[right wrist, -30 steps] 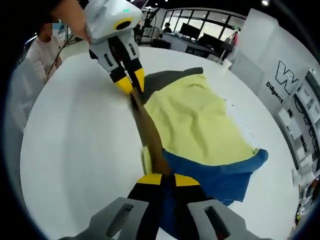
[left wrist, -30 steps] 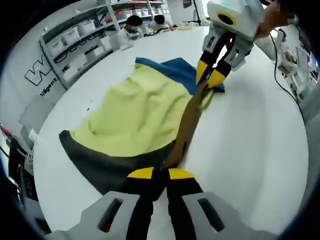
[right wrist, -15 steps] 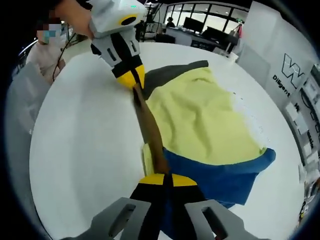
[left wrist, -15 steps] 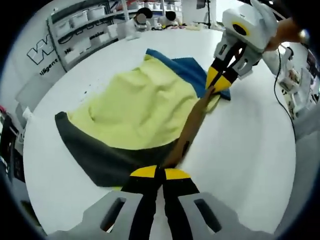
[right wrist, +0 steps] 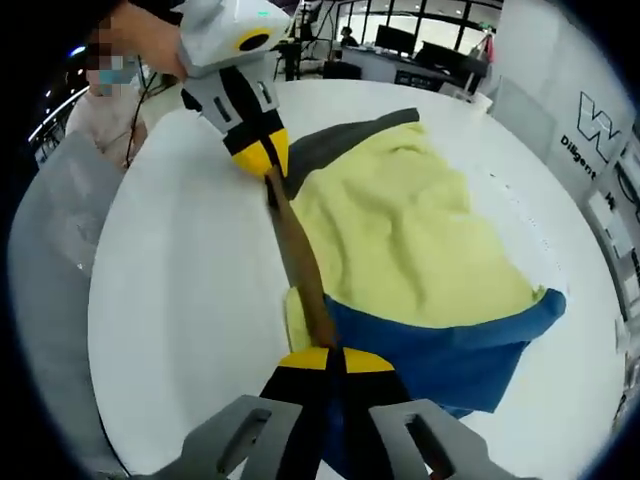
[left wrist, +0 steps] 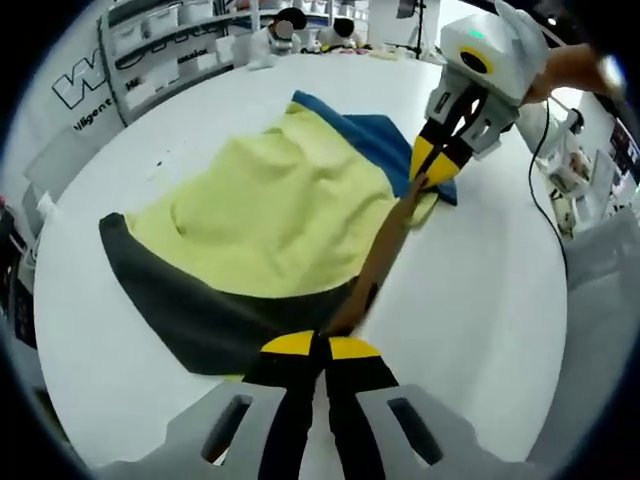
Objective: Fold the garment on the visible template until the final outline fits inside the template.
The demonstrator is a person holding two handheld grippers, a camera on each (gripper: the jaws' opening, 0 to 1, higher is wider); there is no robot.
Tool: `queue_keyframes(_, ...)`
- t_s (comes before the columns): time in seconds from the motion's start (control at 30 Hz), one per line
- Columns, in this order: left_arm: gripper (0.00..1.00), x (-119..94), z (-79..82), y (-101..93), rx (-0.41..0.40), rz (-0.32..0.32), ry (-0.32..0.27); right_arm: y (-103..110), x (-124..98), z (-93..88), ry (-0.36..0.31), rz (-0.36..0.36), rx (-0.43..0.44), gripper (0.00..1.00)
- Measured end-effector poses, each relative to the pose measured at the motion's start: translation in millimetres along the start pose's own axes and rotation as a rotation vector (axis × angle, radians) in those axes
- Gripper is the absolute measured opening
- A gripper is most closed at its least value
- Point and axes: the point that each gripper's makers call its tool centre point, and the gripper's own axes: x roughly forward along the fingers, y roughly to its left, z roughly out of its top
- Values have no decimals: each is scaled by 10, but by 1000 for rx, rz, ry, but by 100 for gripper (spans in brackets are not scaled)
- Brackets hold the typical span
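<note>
A garment lies on the white table, with a pale yellow middle (left wrist: 270, 215) (right wrist: 400, 240), a dark grey band (left wrist: 190, 300) (right wrist: 340, 145) at one end and a blue band (left wrist: 385, 140) (right wrist: 440, 350) at the other. Its brown edge (left wrist: 380, 260) (right wrist: 300, 265) is stretched taut between the two grippers. My left gripper (left wrist: 318, 347) (right wrist: 262, 160) is shut on the brown edge at the grey end. My right gripper (right wrist: 335, 358) (left wrist: 432, 170) is shut on the same edge at the blue end. No template outline shows on the table.
The white table (left wrist: 480, 300) (right wrist: 180, 290) is round, with bare surface beside the brown edge. Shelves with bins (left wrist: 170, 55) and a wall with lettering (right wrist: 600, 130) stand beyond it. People (left wrist: 290, 20) sit at the far side; a cable (left wrist: 545, 170) hangs near the table edge.
Both cameras have shifted slightly; the garment sits a bit more spread in view. Both grippers keep the brown edge stretched between them as before.
</note>
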Motion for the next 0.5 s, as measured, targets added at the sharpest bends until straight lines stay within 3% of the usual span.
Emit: queue_keyframes(0.5,2,-78,-130,-295,-71,-19,-2,302,-95,-127,49,19,10,0)
